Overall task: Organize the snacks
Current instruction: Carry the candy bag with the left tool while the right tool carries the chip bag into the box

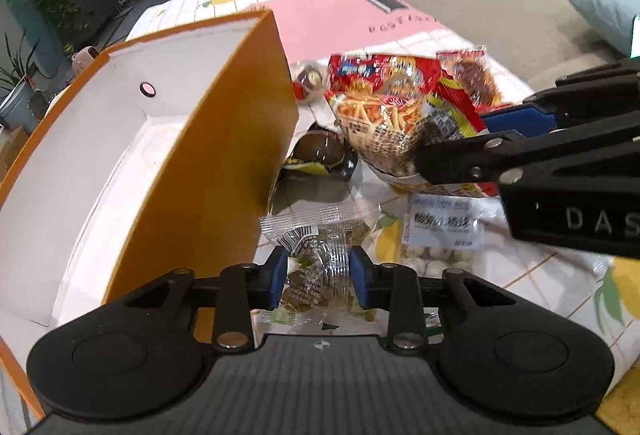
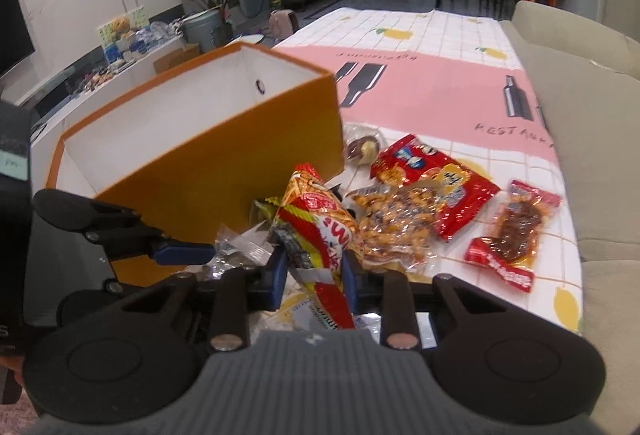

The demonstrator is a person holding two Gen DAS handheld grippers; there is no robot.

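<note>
Left gripper (image 1: 319,277): jaws pinching a clear candy packet (image 1: 320,235) low over the counter (image 1: 540,275), beside the box.
Right gripper (image 2: 315,275): jaws pinching a red-yellow snack stick bag (image 2: 320,231), lifted.
Box (image 2: 224,171): orange, open, white inside, just left of both grippers.
Loose snacks: peanut pack (image 2: 394,227), red cracker bag (image 2: 436,179), jerky pack (image 2: 516,227) farther right on the counter.

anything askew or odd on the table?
The orange box looks tipped, its open mouth tilted rather than level. Snack packets lie loose in a heap beside it, none visible inside. Each tool grips one: left a clear packet, right a red-yellow bag.
</note>
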